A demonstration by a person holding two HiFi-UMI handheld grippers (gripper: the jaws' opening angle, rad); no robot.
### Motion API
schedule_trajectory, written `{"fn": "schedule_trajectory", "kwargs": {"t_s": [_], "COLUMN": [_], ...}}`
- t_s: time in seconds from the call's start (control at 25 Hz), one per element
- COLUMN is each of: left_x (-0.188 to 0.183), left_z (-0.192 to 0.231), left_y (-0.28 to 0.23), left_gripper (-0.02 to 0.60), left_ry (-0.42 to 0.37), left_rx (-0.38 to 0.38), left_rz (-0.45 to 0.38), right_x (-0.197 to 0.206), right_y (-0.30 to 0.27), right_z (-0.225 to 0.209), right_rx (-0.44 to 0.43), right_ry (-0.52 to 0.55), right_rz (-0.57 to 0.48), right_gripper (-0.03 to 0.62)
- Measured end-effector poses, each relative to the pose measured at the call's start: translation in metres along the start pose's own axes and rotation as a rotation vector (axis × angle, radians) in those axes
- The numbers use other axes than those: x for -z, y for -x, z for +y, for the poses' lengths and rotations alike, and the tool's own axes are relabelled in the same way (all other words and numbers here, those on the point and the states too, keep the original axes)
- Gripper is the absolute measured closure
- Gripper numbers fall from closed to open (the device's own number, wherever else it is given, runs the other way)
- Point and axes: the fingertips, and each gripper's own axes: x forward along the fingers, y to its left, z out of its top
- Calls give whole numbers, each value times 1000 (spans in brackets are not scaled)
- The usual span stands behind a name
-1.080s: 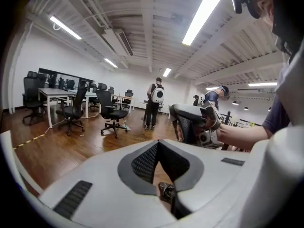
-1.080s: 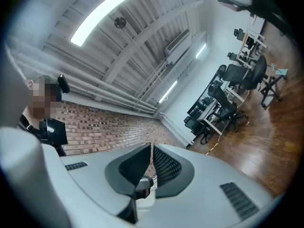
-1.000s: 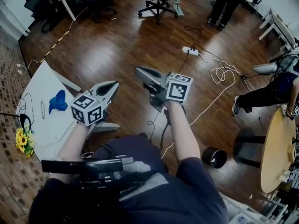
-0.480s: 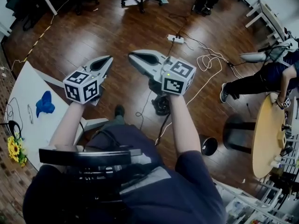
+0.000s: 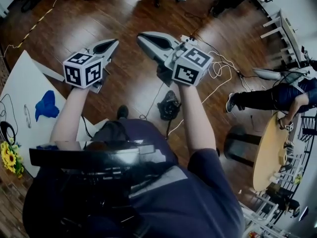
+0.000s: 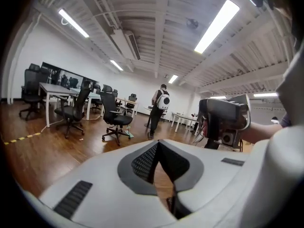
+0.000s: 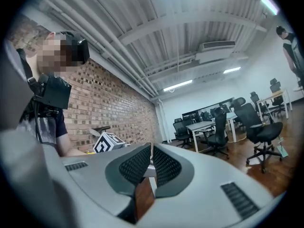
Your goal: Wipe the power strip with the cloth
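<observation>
Left gripper (image 5: 114, 42) closed, empty, right gripper (image 5: 140, 35) closed, empty, both aloft

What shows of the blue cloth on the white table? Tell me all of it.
The blue cloth lies crumpled in a loose heap. It looks like soft fabric, bunched in folds rather than spread flat. It rests roughly mid-top on the white table, at the left of the head view, and only the tabletop touches it. The left gripper and the right gripper, tongs shut and empty, are held over the wood floor, well apart from it.
</observation>
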Motion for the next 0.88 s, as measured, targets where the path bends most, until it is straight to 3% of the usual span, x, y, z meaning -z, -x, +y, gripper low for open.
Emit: {"fn": "schedule_trajectory", "kwargs": {"t_s": [0.16,0.36,0.52,0.88], "left_x": [1,-6,1,-3], "left_z": [29,47,59,81], "left_y": [-1,4,4,-12], "left_gripper": [591,591,592,592], "left_ry": [50,86,97,146], "left_rx": [9,4,10,-11], "left_rz": [-4,-63,-49,-62], "right_x": [9,12,20,40], "right_y": [-37,-64,-74,-80], "right_z": [-5,-8,-23,-44], "right_rx": [7,-17,20,7], "right_ry": [3,-46,-106,-130], "right_rz": [66,72,77,131], "right_gripper": [600,609,617,617]}}
